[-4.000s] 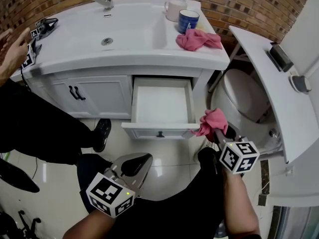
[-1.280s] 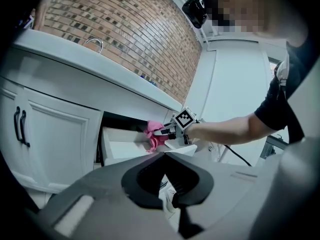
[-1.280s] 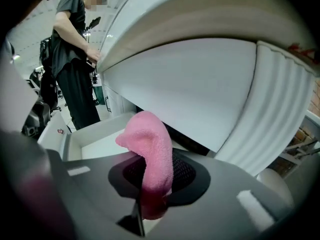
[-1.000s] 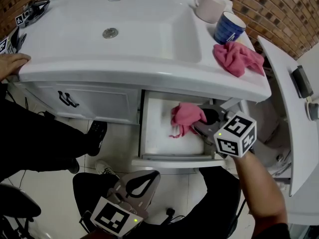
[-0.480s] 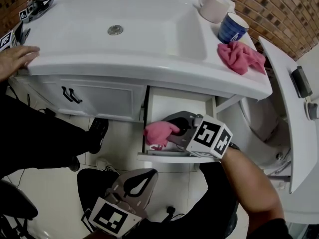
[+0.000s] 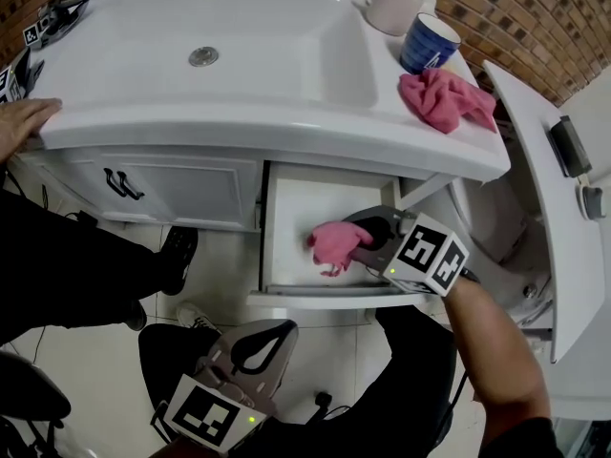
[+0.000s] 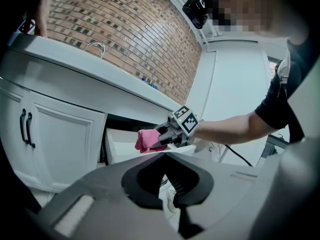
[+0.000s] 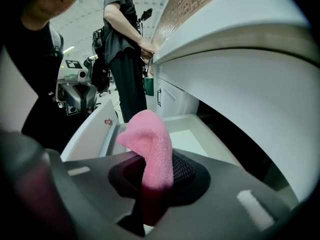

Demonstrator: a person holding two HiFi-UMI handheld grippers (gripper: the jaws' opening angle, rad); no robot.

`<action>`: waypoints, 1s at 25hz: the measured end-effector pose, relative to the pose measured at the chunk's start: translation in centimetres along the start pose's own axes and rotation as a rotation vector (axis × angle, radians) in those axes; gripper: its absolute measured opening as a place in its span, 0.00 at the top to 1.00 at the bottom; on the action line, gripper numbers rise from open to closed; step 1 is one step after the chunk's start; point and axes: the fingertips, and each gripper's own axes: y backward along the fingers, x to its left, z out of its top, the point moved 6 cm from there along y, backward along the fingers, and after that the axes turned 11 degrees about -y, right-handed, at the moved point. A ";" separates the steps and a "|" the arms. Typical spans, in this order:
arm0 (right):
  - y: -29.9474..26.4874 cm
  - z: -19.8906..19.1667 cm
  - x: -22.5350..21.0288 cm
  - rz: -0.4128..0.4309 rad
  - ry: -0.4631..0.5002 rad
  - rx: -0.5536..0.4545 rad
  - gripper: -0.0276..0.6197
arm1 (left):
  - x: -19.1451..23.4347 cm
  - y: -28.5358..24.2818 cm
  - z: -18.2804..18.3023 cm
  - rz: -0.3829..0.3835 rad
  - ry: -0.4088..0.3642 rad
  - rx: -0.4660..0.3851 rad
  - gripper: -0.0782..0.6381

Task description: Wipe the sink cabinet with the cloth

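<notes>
The right gripper [image 6: 365, 240] is clenched on a crumpled pink terry cloth [image 6: 333, 242]. It holds the cloth inside the open white drawer [image 6: 286, 203] of the white sink cabinet [image 6: 191, 194], near the drawer's front. The bare drawer floor lies just beyond and to the left of the cloth, with its long axis running back under the white worktop [image 6: 115, 113]. Whether the cloth touches the floor is unclear. The left gripper [image 6: 256, 343], closed and empty, hangs low, well apart. The cloth looks soft and bunched.
</notes>
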 end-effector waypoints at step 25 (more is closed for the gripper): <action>3.1 1.1 1.3 0.036 0.016 -0.082 0.84 | -1.7 -0.4 -0.2 -0.017 -0.028 0.025 0.88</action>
